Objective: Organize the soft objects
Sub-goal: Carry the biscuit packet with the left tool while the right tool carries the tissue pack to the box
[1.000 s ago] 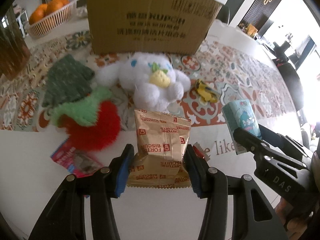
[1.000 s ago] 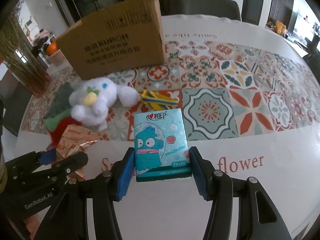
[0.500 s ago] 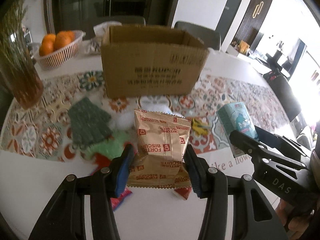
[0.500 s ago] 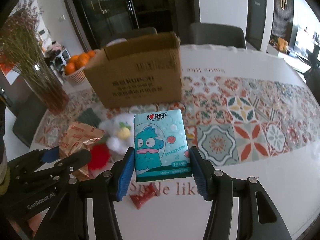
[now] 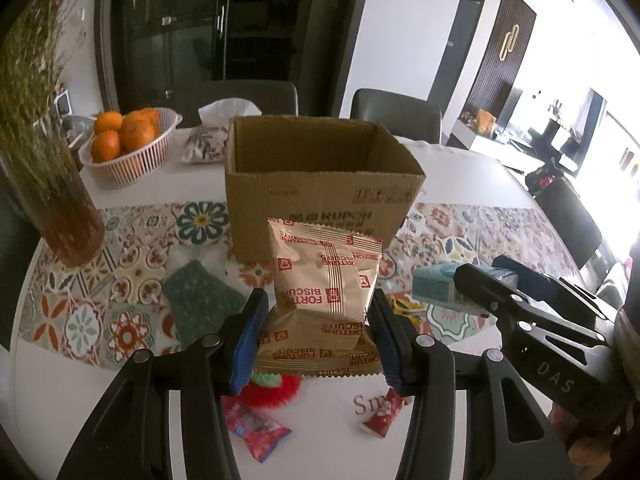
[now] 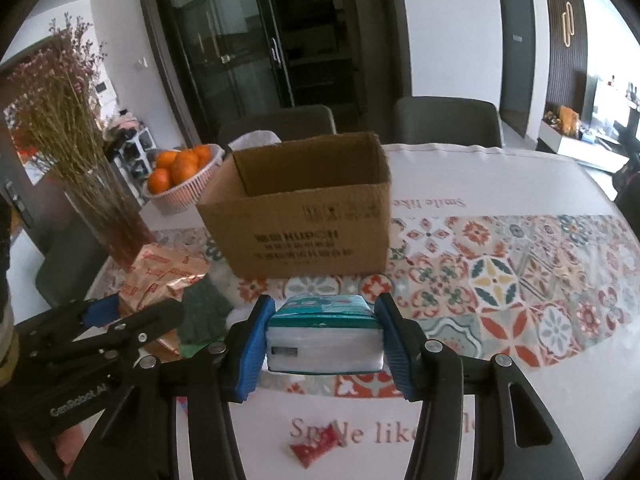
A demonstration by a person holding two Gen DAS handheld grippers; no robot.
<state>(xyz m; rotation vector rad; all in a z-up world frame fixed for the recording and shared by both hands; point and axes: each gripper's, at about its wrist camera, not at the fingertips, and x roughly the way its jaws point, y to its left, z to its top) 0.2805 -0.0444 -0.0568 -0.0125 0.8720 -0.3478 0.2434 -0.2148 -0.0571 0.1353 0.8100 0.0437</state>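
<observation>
My left gripper (image 5: 318, 308) is shut on a gold Fortune Biscuits bag (image 5: 326, 276), held upright above the table in front of the open cardboard box (image 5: 320, 196). My right gripper (image 6: 325, 312) grips a teal tissue pack (image 6: 324, 344) lying flat between its blue pads, and its jaws are closing a little on it. The box (image 6: 304, 236) stands just beyond, and what shows of its inside looks empty. A green knit glove (image 5: 198, 300) and a red and green plush (image 5: 272, 386) lie on the table below. The white plush is hidden.
A basket of oranges (image 5: 124, 148) and a vase of dried flowers (image 5: 60, 208) stand at the left. A pink packet (image 5: 256, 432), a red sachet (image 5: 382, 416) and a yellow toy (image 5: 404, 308) lie on the tablecloth. Grey chairs (image 6: 444, 120) stand behind the table.
Both grippers have risen with their loads and tilted upward, so the box's open top now shows. The tissue pack has tipped from face-up to edge-on in the right gripper.
</observation>
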